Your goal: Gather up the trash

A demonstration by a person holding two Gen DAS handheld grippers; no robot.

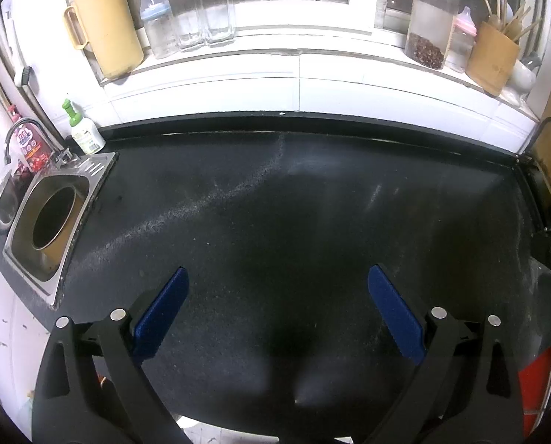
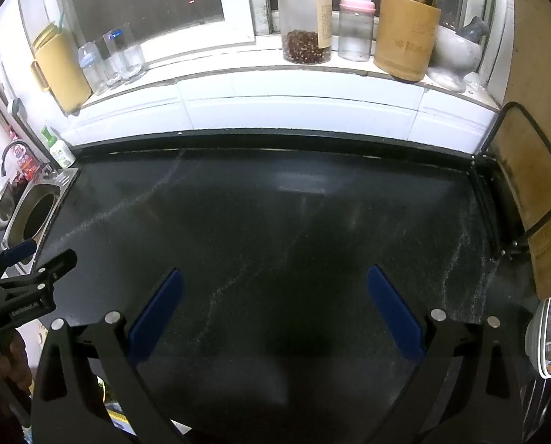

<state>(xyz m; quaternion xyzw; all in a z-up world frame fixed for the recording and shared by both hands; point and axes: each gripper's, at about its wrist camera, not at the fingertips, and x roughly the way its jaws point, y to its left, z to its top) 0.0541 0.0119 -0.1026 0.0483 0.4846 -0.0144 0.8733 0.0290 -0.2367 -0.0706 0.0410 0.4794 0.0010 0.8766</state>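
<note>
Trash is nowhere we can find on the dark bench (image 1: pixel 275 222): its whole surface lies bare in both wrist views, so we judge the collecting either done or not yet begun. To do this step well, we should sweep both cameras along the edges, toward the sink (image 1: pixel 53 218) at left and the wooden board (image 2: pixel 527 199) at right, before committing to any reach. The left tool (image 1: pixel 277 281) hangs low over the bench's near edge, level, pointing at the window sill, jaws spread wide and holding nothing. The right tool (image 2: pixel 273 283) sits alongside, likewise released and empty.
</note>
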